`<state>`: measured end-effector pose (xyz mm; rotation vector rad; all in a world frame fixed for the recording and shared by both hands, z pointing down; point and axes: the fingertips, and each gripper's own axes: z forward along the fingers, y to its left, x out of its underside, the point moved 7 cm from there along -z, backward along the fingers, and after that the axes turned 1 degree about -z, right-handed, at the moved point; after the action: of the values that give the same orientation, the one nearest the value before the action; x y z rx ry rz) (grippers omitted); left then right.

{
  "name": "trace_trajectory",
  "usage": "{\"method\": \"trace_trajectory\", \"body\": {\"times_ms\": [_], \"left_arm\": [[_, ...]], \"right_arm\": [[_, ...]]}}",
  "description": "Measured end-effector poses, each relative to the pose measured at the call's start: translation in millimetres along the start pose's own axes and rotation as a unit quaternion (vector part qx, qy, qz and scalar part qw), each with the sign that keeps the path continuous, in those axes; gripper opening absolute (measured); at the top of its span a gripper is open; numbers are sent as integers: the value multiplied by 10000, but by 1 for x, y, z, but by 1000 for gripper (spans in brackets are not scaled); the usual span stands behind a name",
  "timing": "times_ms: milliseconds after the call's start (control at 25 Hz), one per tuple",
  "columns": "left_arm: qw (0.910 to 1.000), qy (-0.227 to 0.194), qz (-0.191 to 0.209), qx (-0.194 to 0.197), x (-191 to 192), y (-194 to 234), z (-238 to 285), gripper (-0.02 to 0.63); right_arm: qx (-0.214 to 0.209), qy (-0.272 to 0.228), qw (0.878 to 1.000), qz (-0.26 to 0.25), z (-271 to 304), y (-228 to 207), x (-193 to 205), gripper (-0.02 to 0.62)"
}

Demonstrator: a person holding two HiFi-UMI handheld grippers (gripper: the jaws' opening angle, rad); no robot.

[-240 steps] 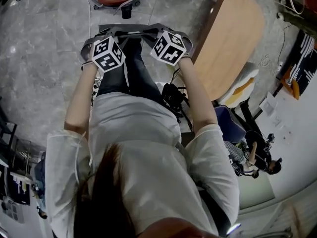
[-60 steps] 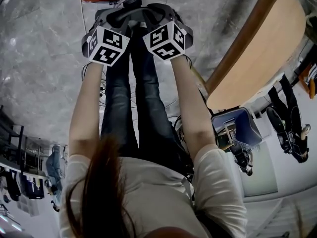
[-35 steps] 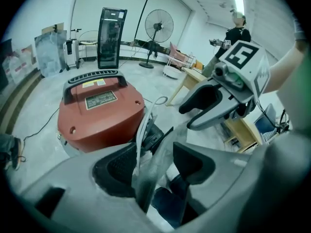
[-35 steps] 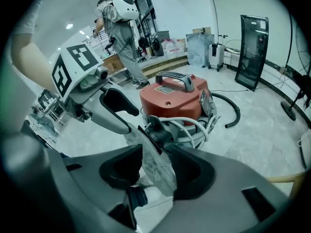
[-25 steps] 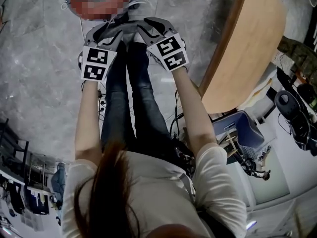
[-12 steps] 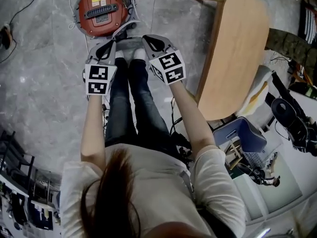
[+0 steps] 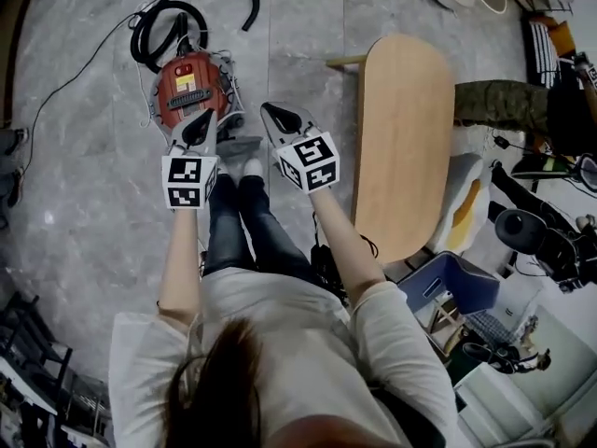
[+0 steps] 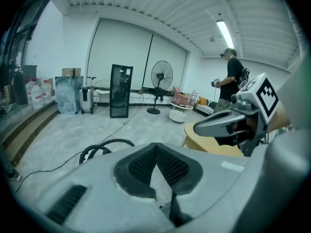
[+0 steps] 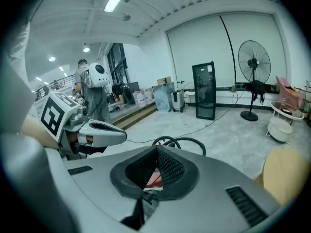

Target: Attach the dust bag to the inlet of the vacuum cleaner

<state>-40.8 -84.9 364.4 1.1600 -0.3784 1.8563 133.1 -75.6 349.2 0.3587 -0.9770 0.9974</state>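
Observation:
The red round vacuum cleaner [image 7: 191,87] stands on the floor ahead of my feet, with its black hose [image 7: 177,17] coiled behind it. A grey piece [image 7: 240,145] lies at its near edge; I cannot tell whether it is the dust bag. My left gripper [image 7: 201,127] hangs in the air above the vacuum's near side, shut and empty [image 8: 156,149]. My right gripper [image 7: 277,117] is level with it to the right, also shut on nothing [image 9: 157,152]. A strip of red vacuum [image 9: 153,178] shows below the right gripper's closed jaws.
A long oval wooden table [image 7: 401,138] stands close on the right. A thin cable [image 7: 75,73] runs over the floor on the left. Farther off are a pedestal fan [image 8: 162,76], a black cabinet [image 8: 120,90] and other people [image 8: 233,79].
Both grippers have shut their jaws and lifted up and away from the vacuum, holding nothing. The whole vacuum and its hose have come into view.

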Motion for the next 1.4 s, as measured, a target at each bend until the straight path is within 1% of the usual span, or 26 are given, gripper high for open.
{"method": "trace_trajectory", "body": {"times_ms": [120,320,440,520,800,1000,1200,1400], "left_arm": [[9997,-245,63,45,-34,-11,-9,17],[9975,-668,220,90,-79,-30,-30,17],[9960,-860,195,123,-100,-38,-42,17],[9950,-968,223,130,-112,-42,-50,17],[9914,-1205,468,182,-149,-62,-80,17],[9874,-1452,614,170,-174,-77,-102,17],[9811,-1826,642,73,-199,-86,-124,17],[9760,-2077,650,50,-218,-94,-145,17]], "right_arm": [[184,-303,9993,96,-27,-4,-30,2],[437,-790,9954,324,-70,-6,-63,2],[497,-896,9946,189,-89,-1,-78,2],[506,-987,9938,91,-99,4,-88,2],[506,-1493,9875,27,-144,25,-126,2],[542,-1693,9837,-262,-176,29,-153,2],[516,-1825,9811,-388,-207,27,-168,2],[560,-1929,9788,-402,-234,23,-172,2]]}}
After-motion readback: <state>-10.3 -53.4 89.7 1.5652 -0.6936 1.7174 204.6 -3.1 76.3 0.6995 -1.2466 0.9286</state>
